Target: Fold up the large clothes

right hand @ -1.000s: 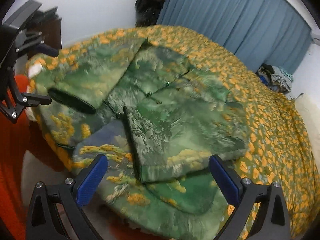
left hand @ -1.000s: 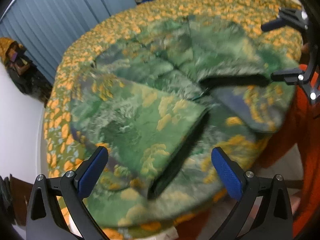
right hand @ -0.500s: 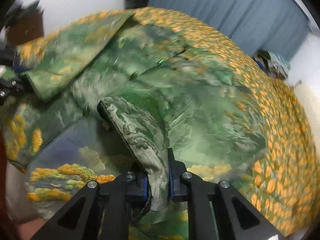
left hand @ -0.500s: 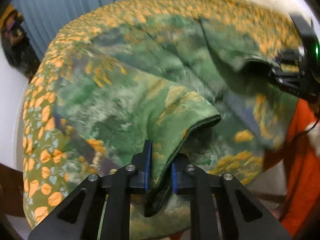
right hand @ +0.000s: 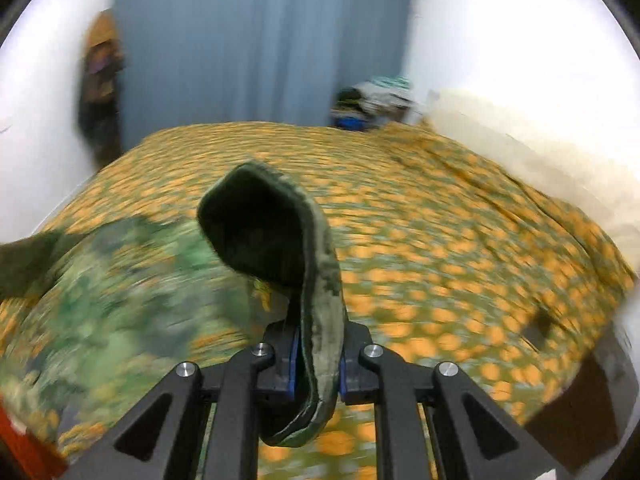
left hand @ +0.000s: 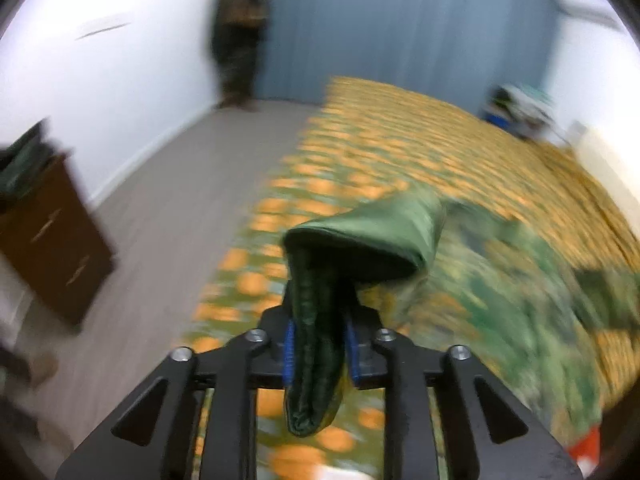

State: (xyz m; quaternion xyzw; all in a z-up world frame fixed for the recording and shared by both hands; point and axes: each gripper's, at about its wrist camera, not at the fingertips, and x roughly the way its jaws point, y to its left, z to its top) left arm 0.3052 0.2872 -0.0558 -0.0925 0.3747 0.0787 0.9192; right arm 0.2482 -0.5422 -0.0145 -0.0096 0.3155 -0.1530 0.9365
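Left claw [left hand: 319,354]: clamped on a bunched edge of the green garment [left hand: 520,300].
Right claw [right hand: 316,364]: clamped likewise.
Garment's lie: bulk trailed between claws, over the bed [right hand: 440,216].

White walls [left hand: 120,64], blue curtain [right hand: 260,48], grey floor [left hand: 160,220], brown dresser [left hand: 52,236].

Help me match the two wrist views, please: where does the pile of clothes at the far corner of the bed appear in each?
Left wrist view: the pile of clothes sits in the upper right, beyond the bedspread.
Right wrist view: the pile of clothes sits just right of centre, near the top, at the bedspread's far edge.
Shared landmark: the blue curtain, immediately left of the pile in both.
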